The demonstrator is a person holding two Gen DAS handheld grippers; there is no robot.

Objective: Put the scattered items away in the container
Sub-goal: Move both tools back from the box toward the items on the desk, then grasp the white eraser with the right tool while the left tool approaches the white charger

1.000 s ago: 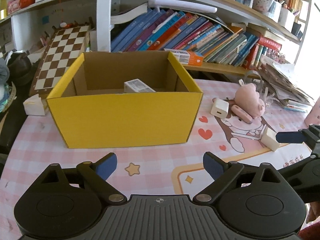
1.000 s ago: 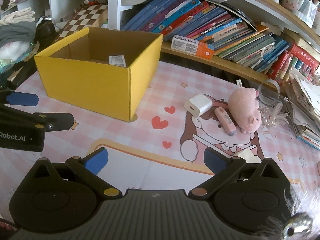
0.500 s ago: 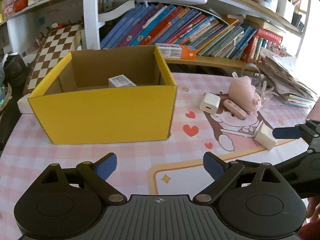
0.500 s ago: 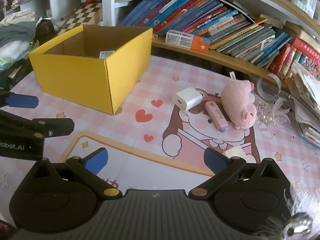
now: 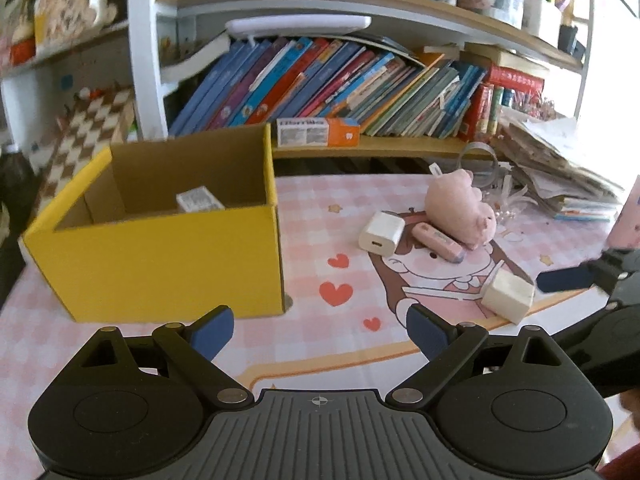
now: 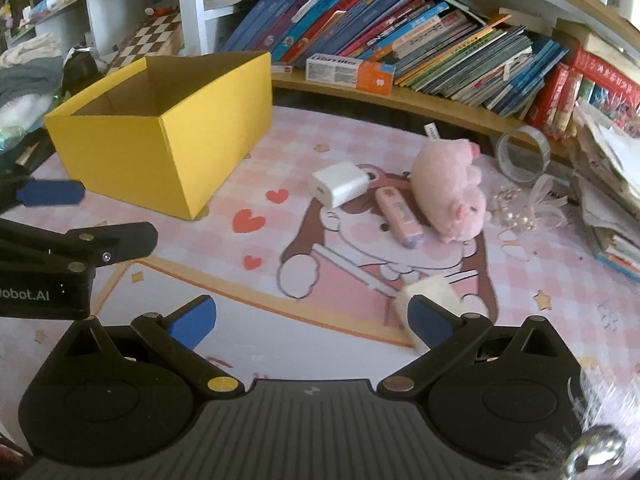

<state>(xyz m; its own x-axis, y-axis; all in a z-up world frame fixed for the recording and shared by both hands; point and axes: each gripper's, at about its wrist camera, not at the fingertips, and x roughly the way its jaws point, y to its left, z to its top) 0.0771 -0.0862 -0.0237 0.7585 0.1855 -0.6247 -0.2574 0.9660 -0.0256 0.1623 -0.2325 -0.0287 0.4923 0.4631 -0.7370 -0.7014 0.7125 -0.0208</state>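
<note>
Left tongs [image 5: 320,330]: jaws spread wide, nothing between them, hovering over pink checked tablecloth [image 5: 320,348].
Right tongs [image 6: 310,318]: jaws also spread wide, nothing gripped.

Nearest right tongs: cream block [image 6: 430,290], just past and partly hidden behind right-side blue fingertip [image 6: 430,326]; contact not discernible, edges blurred. Same block seen from left tongs [image 5: 508,296], ahead and to the right, lying on cartoon print beside a blue fingertip of the right tongs [image 5: 564,280], small gap between.

Just ahead-left of left tongs: yellow cardboard box [image 5: 160,256], open top, front wall close beyond left-side fingertip [image 5: 212,330]. Inside, toward back: small white printed carton [image 5: 199,199]. From right tongs, box [image 6: 160,152] sits farther off, ahead-left, contents not visible.

Middle distance, ahead-right of both tongs, a tight cluster on the cartoon print:
- white charger cube [image 5: 381,233], leftmost
- pink eraser-like stick [image 5: 438,242], between charger and plush, seemingly tucked against plush
- pink plush pig [image 5: 460,210], lying on its side, rightmost

Beyond plush: clear tape roll [image 6: 524,154], standing on edge; loose beads and ribbon [image 6: 528,212] to plush's right.

Farthest: shelf with slanted row of books [image 5: 340,88], orange-and-white carton [image 5: 318,132] lying in front; chessboard [image 5: 86,128] leaning behind box, far left; paper stack [image 5: 560,168] far right.
</note>
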